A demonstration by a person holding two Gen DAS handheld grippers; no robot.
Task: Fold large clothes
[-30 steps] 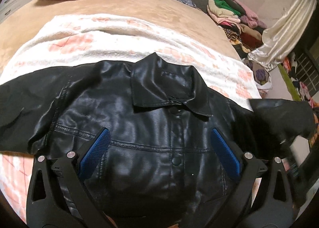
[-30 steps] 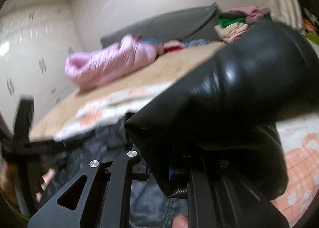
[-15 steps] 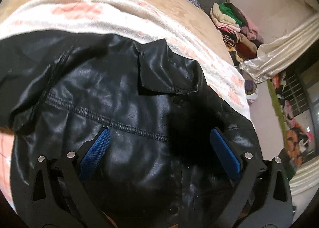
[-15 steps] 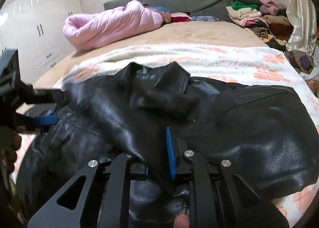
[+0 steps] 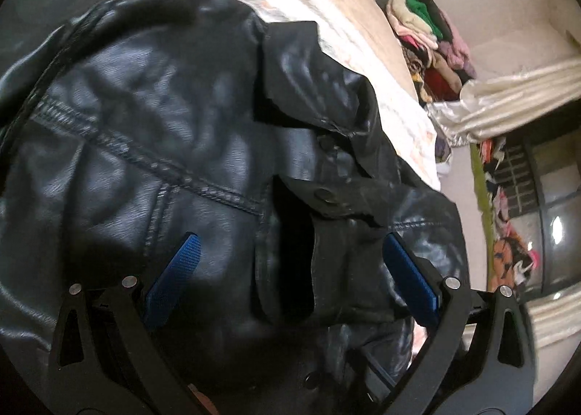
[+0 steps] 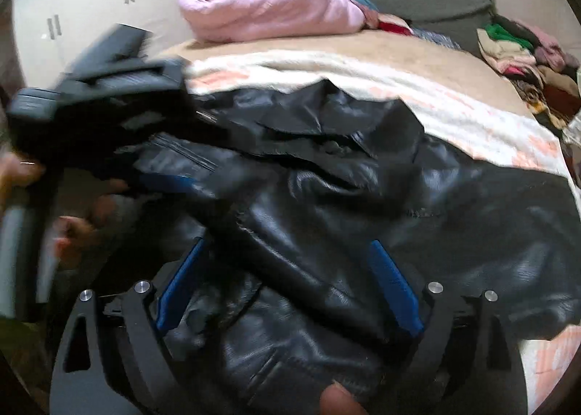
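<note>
Now, with your right gripper (image 6: 287,284) opening off the folded sleeve (image 6: 290,251), press it flat across the jacket (image 6: 454,226), left gripper (image 5: 290,280) wide.

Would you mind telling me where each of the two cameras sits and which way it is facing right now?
Left wrist: on the left gripper, angled down onto the black leather jacket; its own open blue-padded fingers show.
Right wrist: on the right gripper, looking across the jacket toward the pink bedding; its opening fingers with nothing gripped, the other gripper and a hand show at left.
Shared: the jacket, the white blanket and the clothes pile.
</note>
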